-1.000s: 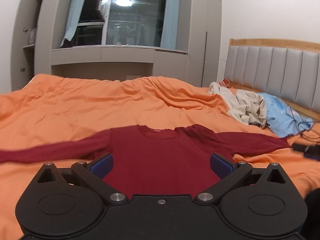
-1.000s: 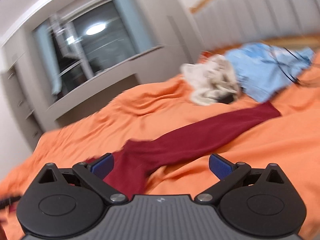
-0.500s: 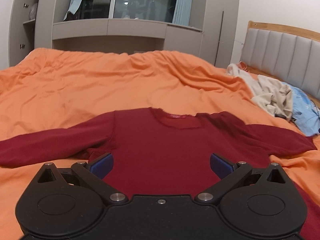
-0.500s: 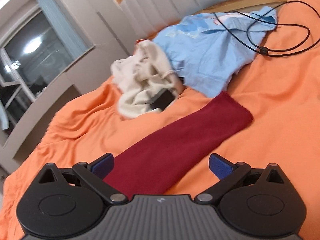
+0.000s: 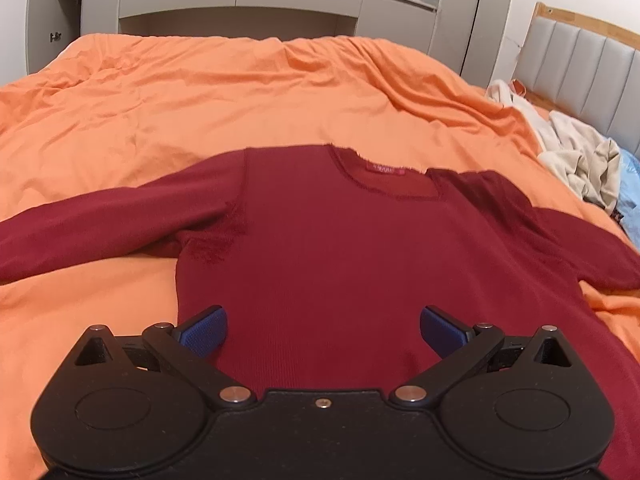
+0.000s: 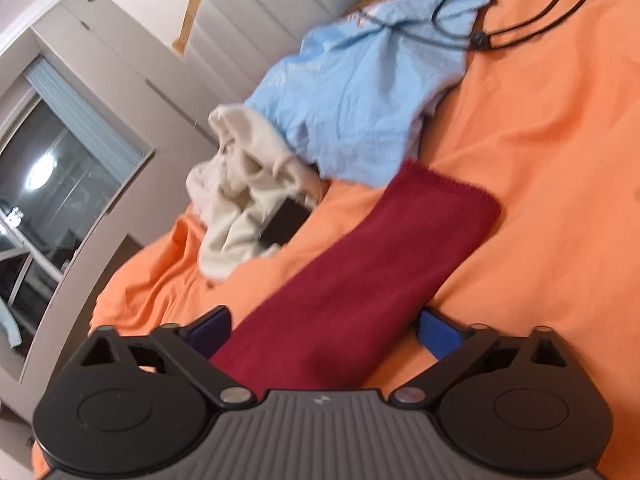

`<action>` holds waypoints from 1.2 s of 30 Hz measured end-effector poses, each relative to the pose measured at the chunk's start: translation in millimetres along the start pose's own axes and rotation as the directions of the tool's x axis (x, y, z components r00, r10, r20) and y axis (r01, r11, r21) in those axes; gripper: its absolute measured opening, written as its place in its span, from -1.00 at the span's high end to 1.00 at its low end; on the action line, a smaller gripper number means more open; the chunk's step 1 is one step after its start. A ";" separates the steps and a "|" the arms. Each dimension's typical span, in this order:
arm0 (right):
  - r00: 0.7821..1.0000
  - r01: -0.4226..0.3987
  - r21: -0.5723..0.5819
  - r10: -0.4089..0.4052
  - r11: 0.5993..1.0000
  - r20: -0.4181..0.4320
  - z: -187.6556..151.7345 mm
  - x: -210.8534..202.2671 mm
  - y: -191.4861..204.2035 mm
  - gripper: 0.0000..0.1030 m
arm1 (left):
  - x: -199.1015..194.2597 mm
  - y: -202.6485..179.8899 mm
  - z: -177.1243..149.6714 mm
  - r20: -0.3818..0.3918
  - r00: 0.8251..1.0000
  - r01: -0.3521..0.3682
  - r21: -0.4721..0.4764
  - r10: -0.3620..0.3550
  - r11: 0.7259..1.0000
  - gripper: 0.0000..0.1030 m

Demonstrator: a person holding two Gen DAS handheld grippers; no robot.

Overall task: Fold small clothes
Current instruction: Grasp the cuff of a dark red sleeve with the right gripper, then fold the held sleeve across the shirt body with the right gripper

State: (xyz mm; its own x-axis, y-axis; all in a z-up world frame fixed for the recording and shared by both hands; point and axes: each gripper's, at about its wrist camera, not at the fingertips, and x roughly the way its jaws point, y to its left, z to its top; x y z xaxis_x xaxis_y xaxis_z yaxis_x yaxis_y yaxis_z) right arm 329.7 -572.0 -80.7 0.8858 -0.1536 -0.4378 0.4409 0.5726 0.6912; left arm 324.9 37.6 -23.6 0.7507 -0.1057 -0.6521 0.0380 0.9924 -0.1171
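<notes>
Currently both claws spread: left claw (image 5: 323,330) over sweater (image 5: 340,248) torso, right claw (image 6: 322,330) straddling sleeve (image 6: 360,280), flat on bed (image 5: 200,92).

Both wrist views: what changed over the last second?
Both grippers closed in on the red sweater: the left gripper moved forward and tilted down over the body; the right gripper swung along the sleeve toward its cuff. Nothing was grasped; both stay open. Sweater, beige garment, blue garment and cable unmoved.
</notes>
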 end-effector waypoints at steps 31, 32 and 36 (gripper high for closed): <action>0.916 -0.323 -0.782 0.383 0.534 -0.117 -131.8 -76.6 307.7 0.83 | -24.5 28.8 20.7 0.102 0.994 -0.007 -0.187 0.027 0.982 -0.99; 0.906 -0.355 -0.784 0.394 0.508 -0.155 -147.7 -77.1 316.7 0.83 | -27.7 32.5 22.5 0.118 0.993 -0.007 -0.203 0.032 0.979 -0.99; 0.874 -0.428 -0.828 0.398 0.363 -0.278 -210.9 -87.1 334.2 0.83 | -39.4 44.0 28.8 0.166 0.984 -0.013 -0.248 0.055 0.969 -0.99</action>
State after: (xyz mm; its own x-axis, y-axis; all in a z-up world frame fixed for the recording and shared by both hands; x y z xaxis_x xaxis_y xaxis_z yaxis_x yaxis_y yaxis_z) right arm 369.4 -197.4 67.2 0.9097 0.3174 -0.2680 -0.3391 0.9400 -0.0377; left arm 316.0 87.3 18.5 0.8509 -0.0386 -0.5239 -0.1361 0.9471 -0.2908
